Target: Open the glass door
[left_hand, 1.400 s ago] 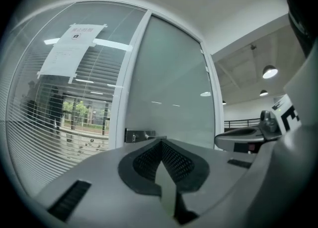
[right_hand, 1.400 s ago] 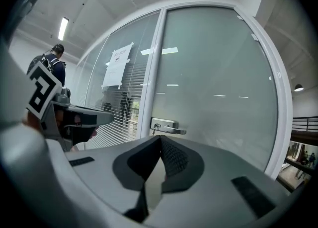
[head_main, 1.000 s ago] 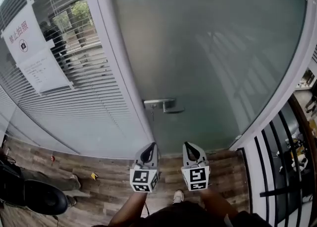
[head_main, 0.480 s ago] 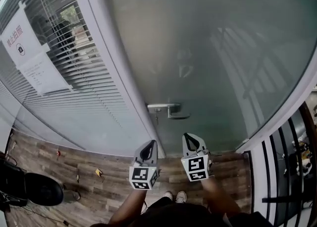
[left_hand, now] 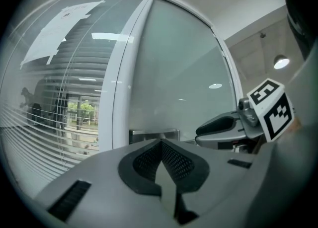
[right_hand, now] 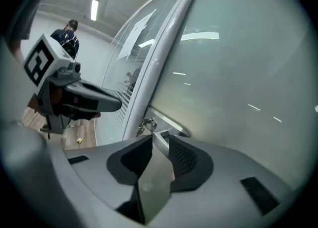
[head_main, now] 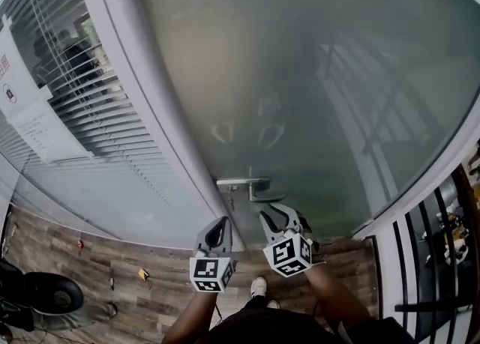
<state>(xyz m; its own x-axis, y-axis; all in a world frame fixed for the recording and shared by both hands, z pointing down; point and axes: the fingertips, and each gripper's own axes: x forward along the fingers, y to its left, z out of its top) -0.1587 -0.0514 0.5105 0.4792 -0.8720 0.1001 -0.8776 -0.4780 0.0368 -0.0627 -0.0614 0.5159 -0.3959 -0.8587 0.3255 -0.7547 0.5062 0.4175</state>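
Head camera overhead, gripper cameras low, near — common door handle (head_main: pixel 244 183)

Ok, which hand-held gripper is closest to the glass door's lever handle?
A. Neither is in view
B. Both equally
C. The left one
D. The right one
D: in the head view the right hand-held gripper sits just below the lever handle. Its jaws have just been opening, and the lever's end is ahead of the gap, not gripped. The left hand-held gripper is farther off.
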